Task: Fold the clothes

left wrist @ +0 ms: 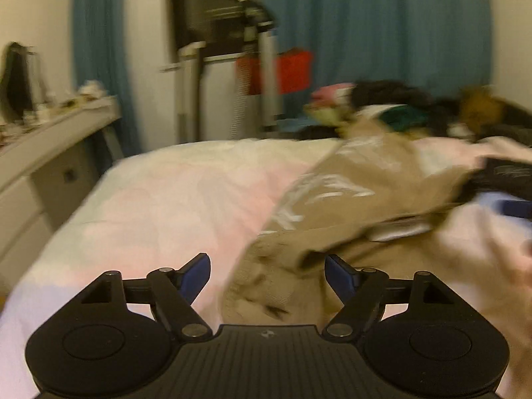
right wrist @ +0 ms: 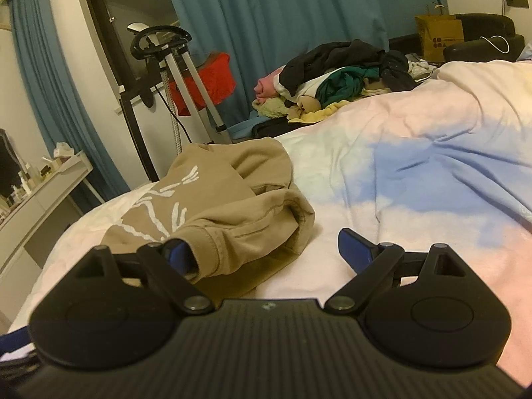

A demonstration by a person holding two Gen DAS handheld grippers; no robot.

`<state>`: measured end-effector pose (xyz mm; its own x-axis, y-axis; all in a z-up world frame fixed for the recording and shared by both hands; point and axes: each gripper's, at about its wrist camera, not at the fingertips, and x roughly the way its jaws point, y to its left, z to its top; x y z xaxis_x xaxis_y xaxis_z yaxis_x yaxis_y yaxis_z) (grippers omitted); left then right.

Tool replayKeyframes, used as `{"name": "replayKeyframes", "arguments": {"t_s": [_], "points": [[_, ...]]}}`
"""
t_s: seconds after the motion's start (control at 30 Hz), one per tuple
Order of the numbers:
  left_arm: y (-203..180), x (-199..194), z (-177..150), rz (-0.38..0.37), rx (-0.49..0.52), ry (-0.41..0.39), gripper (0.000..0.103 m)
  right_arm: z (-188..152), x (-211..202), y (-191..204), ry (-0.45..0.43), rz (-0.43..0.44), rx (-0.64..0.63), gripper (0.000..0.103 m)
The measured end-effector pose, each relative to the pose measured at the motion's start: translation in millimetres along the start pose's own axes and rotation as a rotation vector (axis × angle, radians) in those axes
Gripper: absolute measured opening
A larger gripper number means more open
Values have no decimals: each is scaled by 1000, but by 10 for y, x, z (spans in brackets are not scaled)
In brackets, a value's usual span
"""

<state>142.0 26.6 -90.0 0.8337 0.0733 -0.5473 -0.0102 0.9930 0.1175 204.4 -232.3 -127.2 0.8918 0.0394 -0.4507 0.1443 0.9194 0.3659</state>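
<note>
A tan sweatshirt with white print (left wrist: 335, 199) lies crumpled on the pale pink and blue bedspread (left wrist: 159, 206); it also shows in the right wrist view (right wrist: 226, 206). My left gripper (left wrist: 267, 272) is open, its jaws apart over the sweatshirt's ribbed hem, holding nothing. My right gripper (right wrist: 262, 252) is open above a sleeve cuff; the cuff covers part of its left fingertip (right wrist: 178, 252). The left wrist view is blurred.
A heap of unfolded clothes (right wrist: 339, 73) lies at the far side of the bed. A white dresser (left wrist: 43, 153) with small items stands at the left. A garment steamer stand (right wrist: 176, 76), a red bag (right wrist: 206, 83) and blue curtains (right wrist: 299, 16) are behind.
</note>
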Motion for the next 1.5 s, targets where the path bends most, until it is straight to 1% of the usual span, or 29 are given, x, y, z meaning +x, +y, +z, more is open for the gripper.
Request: {"name": "replayKeyframes", "arguments": {"t_s": [0.03, 0.07, 0.13, 0.2, 0.33, 0.37, 0.47, 0.5, 0.57, 0.6, 0.63, 0.8, 0.87, 0.93, 1.03, 1.13, 1.23, 1.27, 1.37, 1.5], "points": [[0, 59, 18, 33, -25, -2, 72, -2, -1, -3, -1, -3, 0, 91], [5, 108, 33, 64, -49, -1, 73, -5, -2, -5, -1, -7, -1, 91], [85, 80, 17, 91, -97, 26, 73, -21, 12, -4, 3, -24, -12, 91], [165, 51, 1, 118, -144, 53, 74, -59, 56, 7, 16, -64, -51, 91], [324, -6, -32, 171, -239, 107, 74, -188, 193, 25, 86, -151, -161, 91], [361, -28, -38, 183, -262, 117, 74, -195, 154, 23, 74, -158, -161, 91], [411, -249, -19, 178, -310, 62, 74, -210, 26, 19, 33, -177, -157, 91], [428, -323, -13, 177, -326, 44, 75, -192, -72, 59, -6, -179, -164, 91], [461, -470, -1, 174, -357, 7, 75, -130, -346, 165, -120, -178, -189, 91], [480, -553, 21, 172, -373, -14, 76, -63, -487, 212, -162, -162, -195, 91], [519, -700, 146, 169, -389, -52, 79, 5, -628, 258, -202, -146, -200, 91], [714, -1434, 769, 153, -467, -244, 80, 610, -1367, 672, -347, -56, -328, 91], [792, -1728, 1018, 147, -497, -321, 80, 913, -1702, 855, -408, -31, -369, 91], [870, -2022, 1267, 140, -527, -398, 80, 1251, -2042, 1011, -449, -18, -379, 91], [983, -2468, 1645, 128, -568, -512, 80, 1770, -2518, 1146, -465, 20, -344, 91], [1035, -3038, 2105, 96, -535, -598, 80, 2224, -3004, 1205, -468, 75, -286, 91], [1090, -3609, 2560, 61, -502, -682, 81, 2547, -3545, 1246, -501, 140, -262, 91], [1130, -3801, 2672, 38, -503, -702, 82, 2639, -3754, 1265, -515, 161, -266, 91], [1179, -4159, 2868, -4, -494, -726, 82, 2816, -4225, 1356, -566, 180, -298, 91], [1243, -4621, 3120, -60, -483, -756, 83, 2955, -4724, 1420, -611, 199, -337, 91]]}}
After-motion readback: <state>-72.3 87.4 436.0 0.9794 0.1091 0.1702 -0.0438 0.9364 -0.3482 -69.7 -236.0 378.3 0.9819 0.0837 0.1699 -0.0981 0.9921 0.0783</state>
